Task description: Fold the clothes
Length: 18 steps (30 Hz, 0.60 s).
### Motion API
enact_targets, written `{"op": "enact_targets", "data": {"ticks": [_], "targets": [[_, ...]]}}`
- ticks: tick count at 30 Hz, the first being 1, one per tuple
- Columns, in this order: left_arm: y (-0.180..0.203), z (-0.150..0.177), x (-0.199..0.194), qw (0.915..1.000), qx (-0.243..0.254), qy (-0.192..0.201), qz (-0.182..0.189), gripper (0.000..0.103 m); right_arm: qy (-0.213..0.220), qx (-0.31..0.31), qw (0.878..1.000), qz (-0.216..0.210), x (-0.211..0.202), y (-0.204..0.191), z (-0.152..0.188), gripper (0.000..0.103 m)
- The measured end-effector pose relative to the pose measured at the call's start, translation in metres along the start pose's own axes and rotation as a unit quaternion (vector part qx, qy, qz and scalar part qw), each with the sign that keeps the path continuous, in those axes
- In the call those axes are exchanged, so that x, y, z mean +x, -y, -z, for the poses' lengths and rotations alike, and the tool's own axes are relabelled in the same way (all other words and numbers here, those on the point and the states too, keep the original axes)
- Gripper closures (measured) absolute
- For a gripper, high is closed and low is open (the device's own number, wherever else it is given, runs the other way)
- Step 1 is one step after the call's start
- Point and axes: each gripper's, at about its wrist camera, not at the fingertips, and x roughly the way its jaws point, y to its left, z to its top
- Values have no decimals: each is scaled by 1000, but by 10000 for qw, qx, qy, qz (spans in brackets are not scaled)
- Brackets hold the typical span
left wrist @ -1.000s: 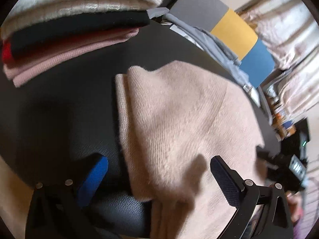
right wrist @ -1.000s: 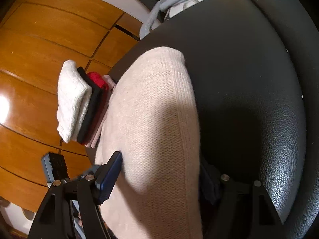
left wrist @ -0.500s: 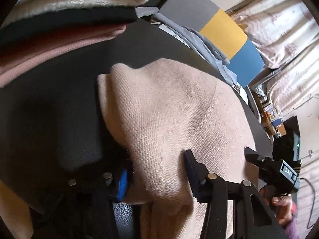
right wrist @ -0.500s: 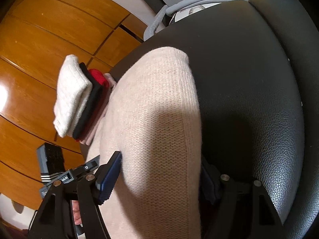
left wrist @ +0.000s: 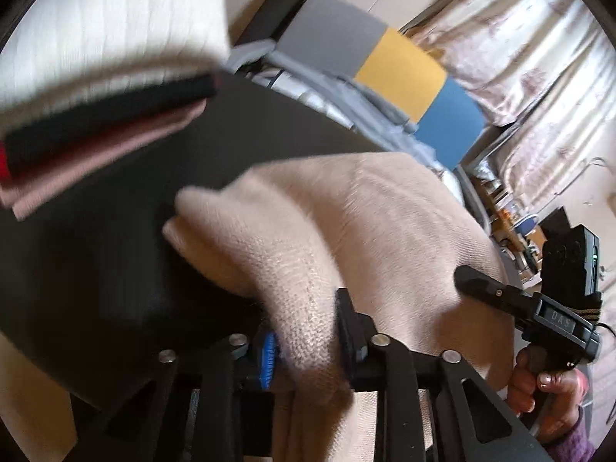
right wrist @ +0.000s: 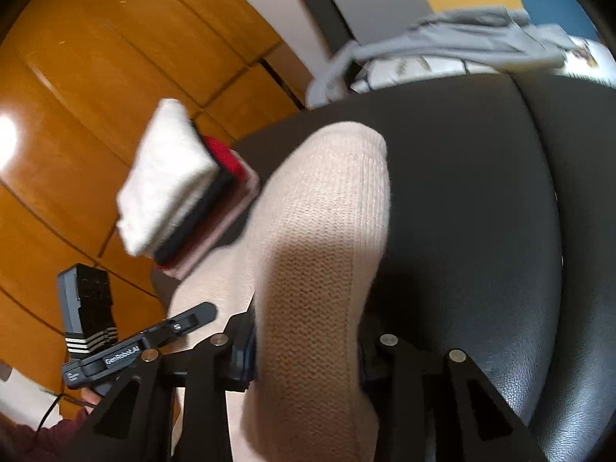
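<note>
On the black seat (right wrist: 481,192), closing left claw (left wrist: 308,342) pinches beige sweater (left wrist: 385,223).

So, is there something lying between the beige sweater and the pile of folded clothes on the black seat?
Nothing visible. Both the left gripper and the right gripper are closing on the beige sweater; only bare black seat separates it from the folded pile.
</note>
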Motion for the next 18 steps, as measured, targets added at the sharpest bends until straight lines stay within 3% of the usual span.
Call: {"op": "enact_targets", "data": {"ticks": [3, 7, 10, 14, 18], "targets": [[15, -14, -26, 9990, 269, 346, 115, 92, 165, -425, 9989, -108, -13, -31, -15, 67], [33, -47, -72, 9922, 712, 999, 203, 92, 348, -936, 9941, -419, -23, -74, -38, 68], [34, -69, -82, 9894, 942, 1097, -130, 92, 329, -1295, 9905, -327, -13, -103, -58, 68], [-6, -64, -69, 9925, 407, 969, -616, 88, 241, -1090, 9935, -218, 11, -94, -72, 68], [-57, -39, -29, 9949, -538, 293, -802, 84, 180, -194, 9996, 129, 24, -26, -73, 69]]}}
